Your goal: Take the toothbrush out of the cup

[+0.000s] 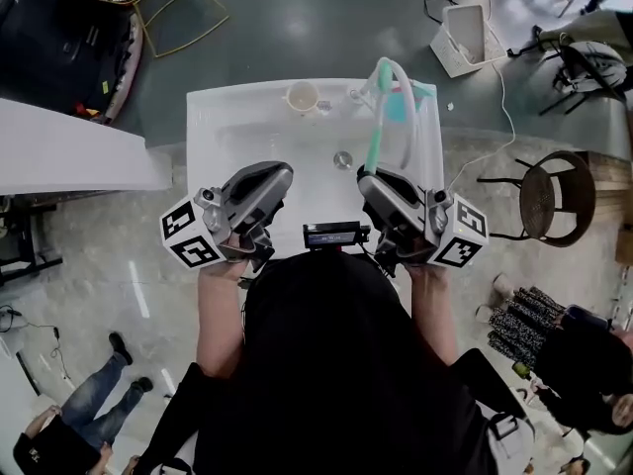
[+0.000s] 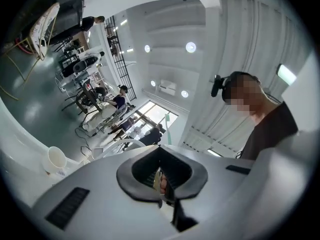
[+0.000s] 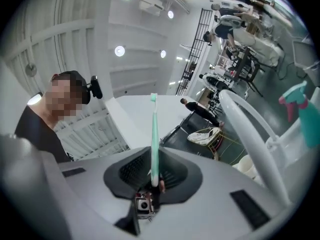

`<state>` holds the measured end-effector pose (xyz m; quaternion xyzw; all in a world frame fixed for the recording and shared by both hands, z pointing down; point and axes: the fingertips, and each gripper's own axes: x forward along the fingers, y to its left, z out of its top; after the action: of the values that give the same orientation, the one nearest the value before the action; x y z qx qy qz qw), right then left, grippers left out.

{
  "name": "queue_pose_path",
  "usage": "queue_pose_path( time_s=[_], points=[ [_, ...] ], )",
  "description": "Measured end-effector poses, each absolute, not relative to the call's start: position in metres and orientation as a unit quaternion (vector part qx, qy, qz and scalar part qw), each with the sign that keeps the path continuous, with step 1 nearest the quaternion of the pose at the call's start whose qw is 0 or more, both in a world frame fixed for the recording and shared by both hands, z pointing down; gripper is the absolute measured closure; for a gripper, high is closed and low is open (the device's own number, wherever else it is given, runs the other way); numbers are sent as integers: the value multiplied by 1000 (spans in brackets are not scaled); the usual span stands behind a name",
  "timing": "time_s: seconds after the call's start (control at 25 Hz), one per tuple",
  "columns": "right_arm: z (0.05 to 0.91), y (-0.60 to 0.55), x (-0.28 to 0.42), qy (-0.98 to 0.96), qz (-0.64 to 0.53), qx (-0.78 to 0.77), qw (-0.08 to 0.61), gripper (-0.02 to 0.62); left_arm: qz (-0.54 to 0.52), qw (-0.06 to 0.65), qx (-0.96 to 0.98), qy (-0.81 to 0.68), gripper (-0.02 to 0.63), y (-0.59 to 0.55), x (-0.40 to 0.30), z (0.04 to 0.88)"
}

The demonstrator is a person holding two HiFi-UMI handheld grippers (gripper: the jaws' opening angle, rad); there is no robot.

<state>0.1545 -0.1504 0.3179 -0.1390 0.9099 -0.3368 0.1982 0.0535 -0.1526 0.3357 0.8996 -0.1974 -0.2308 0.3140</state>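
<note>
The white washbasin (image 1: 213, 137) carries the cup (image 1: 303, 97) at its far rim, and both grippers hover over the near half, well short of the cup. The left gripper (image 1: 269, 174) has its fingers pressed together on nothing, while the right gripper (image 1: 378, 179) pinches only the bottom end of the green toothbrush (image 1: 376, 137), which stands upright, clear of the cup and off to its right. With so little handle in the fingers, I judge the brush could pivot or slip out, and a careless swing against the faucet (image 3: 250, 128) right of the cup could knock it loose.
</note>
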Motion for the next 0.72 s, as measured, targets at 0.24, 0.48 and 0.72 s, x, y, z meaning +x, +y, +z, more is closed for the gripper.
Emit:
queue_pose_path(
  time_s=[0.24, 0.48, 0.72],
  points=[
    [312, -148, 154, 918, -314, -154, 185, 543, -206, 303, 909, -201, 598, -152, 61, 334],
    [311, -143, 150, 925, -300, -151, 177, 543, -201, 300, 910, -203, 598, -152, 62, 334],
    [312, -142, 147, 933, -286, -153, 157, 543, -201, 298, 910, -206, 598, -151, 61, 332]
  ],
)
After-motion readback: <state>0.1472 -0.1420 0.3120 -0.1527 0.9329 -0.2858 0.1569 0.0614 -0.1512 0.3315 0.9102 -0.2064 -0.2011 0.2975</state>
